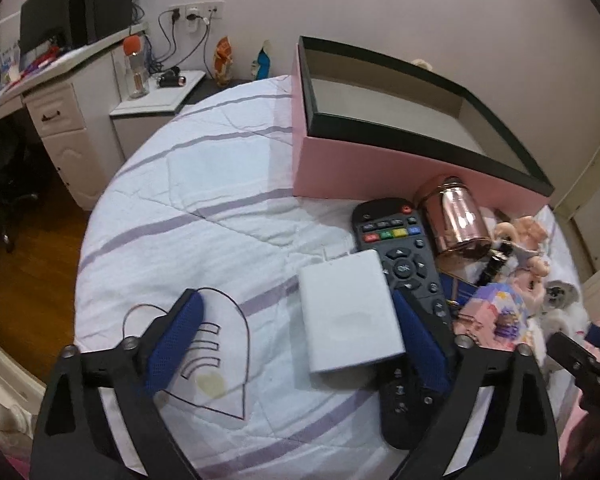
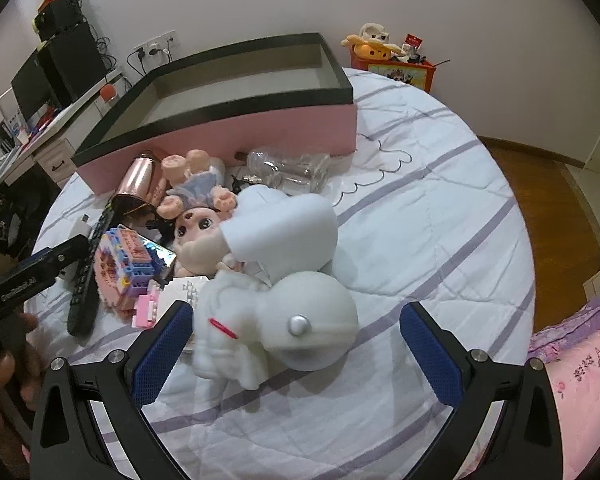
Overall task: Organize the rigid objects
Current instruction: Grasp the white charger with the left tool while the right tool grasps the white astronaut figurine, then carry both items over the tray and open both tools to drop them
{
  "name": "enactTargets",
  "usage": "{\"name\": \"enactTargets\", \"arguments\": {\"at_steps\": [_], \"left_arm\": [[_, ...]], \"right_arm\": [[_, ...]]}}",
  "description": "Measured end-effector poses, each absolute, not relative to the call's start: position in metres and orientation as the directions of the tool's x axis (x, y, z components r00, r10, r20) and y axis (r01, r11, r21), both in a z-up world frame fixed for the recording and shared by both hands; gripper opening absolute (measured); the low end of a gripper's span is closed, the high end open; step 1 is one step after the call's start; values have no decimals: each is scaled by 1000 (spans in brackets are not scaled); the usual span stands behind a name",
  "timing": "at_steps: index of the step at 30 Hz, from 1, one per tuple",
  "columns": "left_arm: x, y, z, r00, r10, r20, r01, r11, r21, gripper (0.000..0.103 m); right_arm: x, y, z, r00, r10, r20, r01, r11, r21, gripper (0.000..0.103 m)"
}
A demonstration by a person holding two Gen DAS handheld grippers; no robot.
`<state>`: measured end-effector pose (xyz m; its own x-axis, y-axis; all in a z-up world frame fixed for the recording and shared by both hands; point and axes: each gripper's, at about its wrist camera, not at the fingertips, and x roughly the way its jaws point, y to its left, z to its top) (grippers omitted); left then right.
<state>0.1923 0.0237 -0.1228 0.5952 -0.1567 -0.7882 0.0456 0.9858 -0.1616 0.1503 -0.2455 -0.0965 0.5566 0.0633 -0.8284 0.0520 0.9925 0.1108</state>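
The white charger block lies on the bed, its right edge overlapping the black remote, with the open pink box just beyond. The left gripper stands wide around it, one blue pad on bare quilt, the other resting over the remote. A clean grasp likely means squaring the pads on the block's long sides and keeping the remote out of the pinch. In the right wrist view, the right gripper is also wide, framing a white astronaut figure near the doll, pink bricks, copper cup and clear bottle
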Motion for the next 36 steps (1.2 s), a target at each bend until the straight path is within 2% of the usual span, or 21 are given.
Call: {"name": "enactTargets", "arguments": {"at_steps": [3, 7, 11, 21, 36], "left_arm": [[186, 22, -122, 602, -175, -779, 55, 983, -178, 81], [181, 19, -119, 602, -221, -768, 82, 973, -216, 58], [182, 19, -119, 587, -273, -762, 109, 960, -259, 42], [183, 25, -119, 577, -309, -756, 110, 947, -303, 41], [162, 23, -94, 622, -221, -751, 106, 974, -199, 41]], "right_arm": [[151, -249, -98, 564, 85, -821, 44, 990, 133, 94], [153, -248, -100, 554, 104, -826, 17, 990, 137, 77], [151, -243, -103, 552, 97, -828, 12, 992, 124, 75], [147, -246, -102, 556, 120, -823, 5, 989, 147, 71], [140, -251, -86, 581, 146, -801, -8, 985, 174, 71]]}}
